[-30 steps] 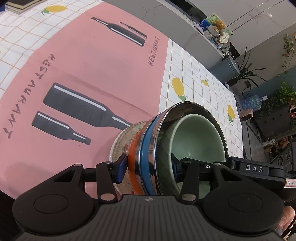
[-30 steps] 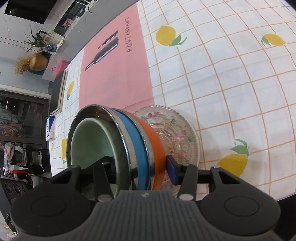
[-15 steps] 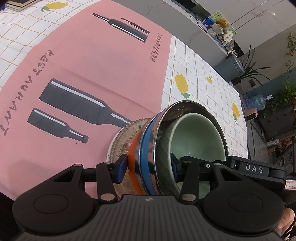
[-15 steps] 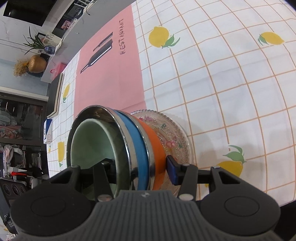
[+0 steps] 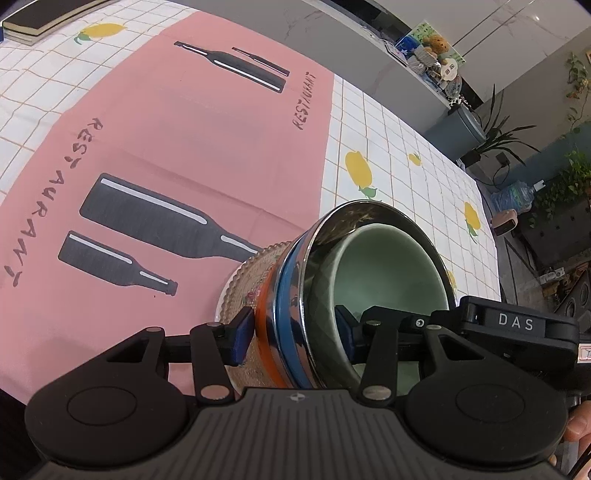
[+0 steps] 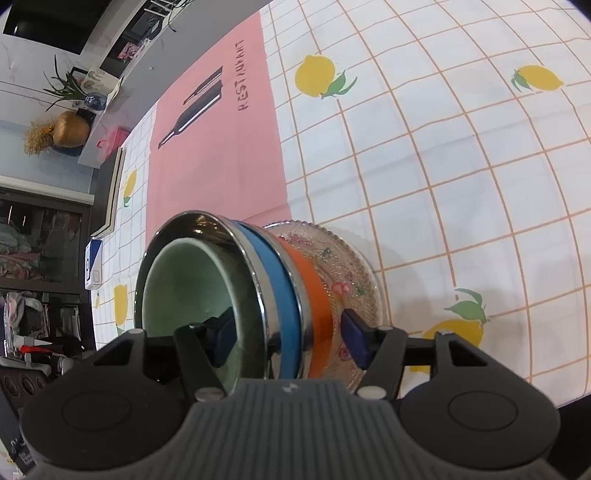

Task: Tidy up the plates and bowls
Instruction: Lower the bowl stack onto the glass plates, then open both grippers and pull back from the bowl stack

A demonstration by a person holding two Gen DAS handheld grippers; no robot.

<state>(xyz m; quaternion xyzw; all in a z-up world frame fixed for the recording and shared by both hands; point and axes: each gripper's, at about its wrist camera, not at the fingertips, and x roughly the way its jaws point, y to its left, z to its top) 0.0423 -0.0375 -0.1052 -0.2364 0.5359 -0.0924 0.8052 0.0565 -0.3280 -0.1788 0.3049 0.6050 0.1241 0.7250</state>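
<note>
A pale green bowl (image 5: 388,273) (image 6: 184,288) nests in a steel bowl with a blue band (image 5: 288,295) (image 6: 277,295). That bowl sits in an orange-banded one (image 5: 266,314) (image 6: 314,295) on a patterned glass plate (image 5: 243,284) (image 6: 351,266). My left gripper (image 5: 294,332) straddles the stack's near wall, one pad against the orange band, the other inside the green bowl. From the opposite side my right gripper (image 6: 290,339) straddles the wall too. Its jaws are opening, and a gap shows between its outer pad and the orange band.
The plate lies where a pink placemat (image 5: 184,129) (image 6: 214,166) meets the lemon-print tablecloth (image 6: 443,147). A dark book (image 5: 44,18) lies at the far table edge. A black casing marked DAS (image 5: 517,325) sits beside the stack. A person's thumb (image 5: 576,432) shows at the corner.
The right gripper's outer pad has come off the orange band and its jaws stand wider. The left gripper keeps its hold, and the view has shifted slightly over the mat.
</note>
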